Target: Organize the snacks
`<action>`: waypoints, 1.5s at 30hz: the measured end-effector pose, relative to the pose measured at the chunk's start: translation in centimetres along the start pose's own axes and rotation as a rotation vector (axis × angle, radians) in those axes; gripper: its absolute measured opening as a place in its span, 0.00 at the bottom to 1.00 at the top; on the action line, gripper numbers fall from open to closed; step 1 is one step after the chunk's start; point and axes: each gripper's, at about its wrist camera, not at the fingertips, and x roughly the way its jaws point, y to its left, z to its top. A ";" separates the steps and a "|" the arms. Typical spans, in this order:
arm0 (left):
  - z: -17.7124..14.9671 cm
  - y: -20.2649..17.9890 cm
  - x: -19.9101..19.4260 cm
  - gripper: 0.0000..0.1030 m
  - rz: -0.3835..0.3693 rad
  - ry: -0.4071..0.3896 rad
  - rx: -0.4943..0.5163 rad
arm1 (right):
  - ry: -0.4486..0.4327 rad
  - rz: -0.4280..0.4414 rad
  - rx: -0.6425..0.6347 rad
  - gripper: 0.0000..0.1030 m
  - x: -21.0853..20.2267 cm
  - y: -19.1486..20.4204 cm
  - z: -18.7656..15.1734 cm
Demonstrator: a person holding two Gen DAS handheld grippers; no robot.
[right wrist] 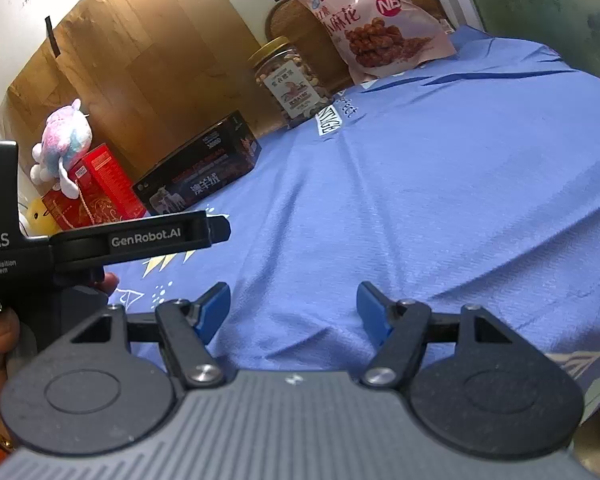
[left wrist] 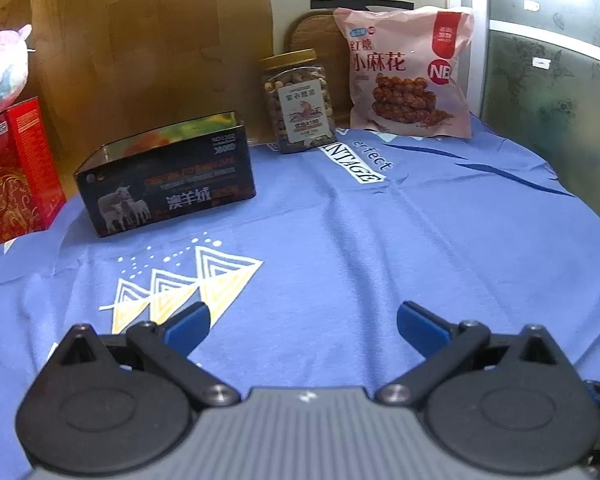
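1. Blue-padded fingers of the left gripper [left wrist: 303,322] sit closest to the lens, spread wide apart with nothing between them; the right gripper [right wrist: 293,307] is likewise spread and empty.
2. Both hover low over the blue printed cloth [left wrist: 380,248] that covers the tabletop, well short of every snack.
3. Snacks stand along the far edge: a nut jar [left wrist: 298,102] with a gold lid stands upright, and a pink snack bag [left wrist: 410,74] leans upright just to its right, near but apparently not touching.
4. Left of the jar, a black open-topped box [left wrist: 166,178] rests on the cloth, its long axis running roughly left to right across the left wrist view; it looks like the likely container, though that is a judgement.
5. Key relation: from the left gripper, the jar lies straight ahead and slightly right of the box, so a forward reach meets it first. In the right wrist view the jar [right wrist: 288,80] and bag [right wrist: 374,24] lie ahead and upward, the box [right wrist: 202,172] off to the left.
6. Neither gripper is clearly nearer; no snack appears moved yet.
7. Further out, a red box [left wrist: 14,172] carries a plush toy [left wrist: 2,66].
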 end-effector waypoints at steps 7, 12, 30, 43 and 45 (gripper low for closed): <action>-0.2 0.3 -0.2 1.00 0.007 -0.005 -0.005 | 0.003 0.001 -0.005 0.70 0.1 0.1 -0.1; -0.4 1.3 -0.4 1.00 0.018 -0.010 -0.021 | 0.007 0.005 -0.016 0.70 0.4 0.4 -0.2; 1.4 7.0 -0.1 1.00 0.184 0.024 -0.129 | 0.052 0.133 -0.140 0.70 6.0 4.2 3.5; 2.4 10.6 2.0 1.00 0.376 0.026 -0.175 | 0.031 0.123 -0.195 0.71 14.7 4.6 6.9; 2.4 10.6 2.4 1.00 0.399 0.031 -0.165 | 0.040 0.134 -0.150 0.71 15.3 3.9 7.1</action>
